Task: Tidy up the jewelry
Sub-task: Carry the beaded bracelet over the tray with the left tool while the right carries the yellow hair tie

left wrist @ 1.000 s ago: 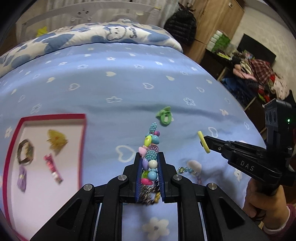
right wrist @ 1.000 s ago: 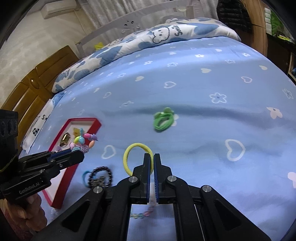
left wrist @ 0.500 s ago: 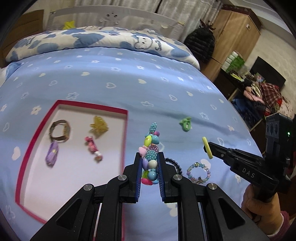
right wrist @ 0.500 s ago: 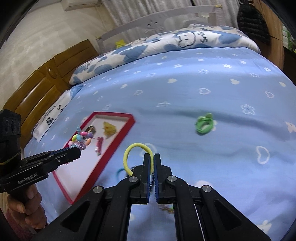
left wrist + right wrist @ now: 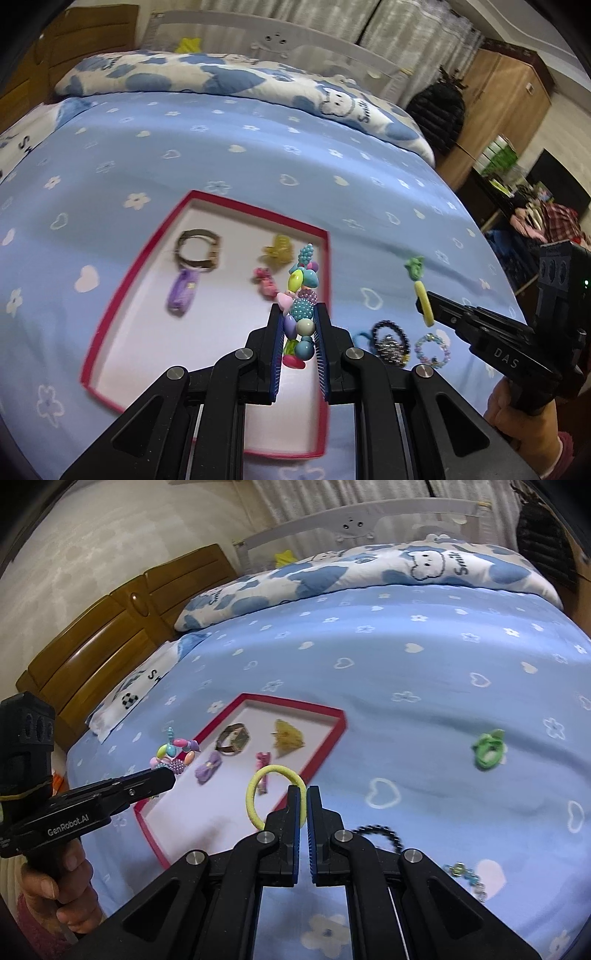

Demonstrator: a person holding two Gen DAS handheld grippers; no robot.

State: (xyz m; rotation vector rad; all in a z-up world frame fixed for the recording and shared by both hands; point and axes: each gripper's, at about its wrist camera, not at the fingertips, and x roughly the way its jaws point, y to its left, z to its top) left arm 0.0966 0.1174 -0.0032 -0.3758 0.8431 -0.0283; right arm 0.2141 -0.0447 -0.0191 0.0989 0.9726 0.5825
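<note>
My left gripper (image 5: 300, 317) is shut on a colourful bead bracelet (image 5: 301, 291) and holds it above the right edge of a red-rimmed tray (image 5: 258, 212). In the right wrist view the left gripper (image 5: 166, 775) shows with the bracelet (image 5: 175, 755) beside the tray (image 5: 295, 701). My right gripper (image 5: 303, 794) is shut on a yellow hair tie (image 5: 275, 795), held near the tray's right rim. It shows in the left wrist view (image 5: 424, 306). The tray holds a watch (image 5: 199, 251), a purple bow (image 5: 183, 291), a yellow clip (image 5: 277, 249) and a pink clip (image 5: 266, 282).
On the blue bedsheet lie a green scrunchie (image 5: 487, 751), a black bead bracelet (image 5: 391, 338) and a pastel bead bracelet (image 5: 432, 350). A quilt (image 5: 221, 77) and white headboard rail are at the far end. Wooden furniture and clutter stand to the right.
Both grippers have risen and swung left toward the tray, each still holding its item. The tray now sits much nearer the centre of both views.
</note>
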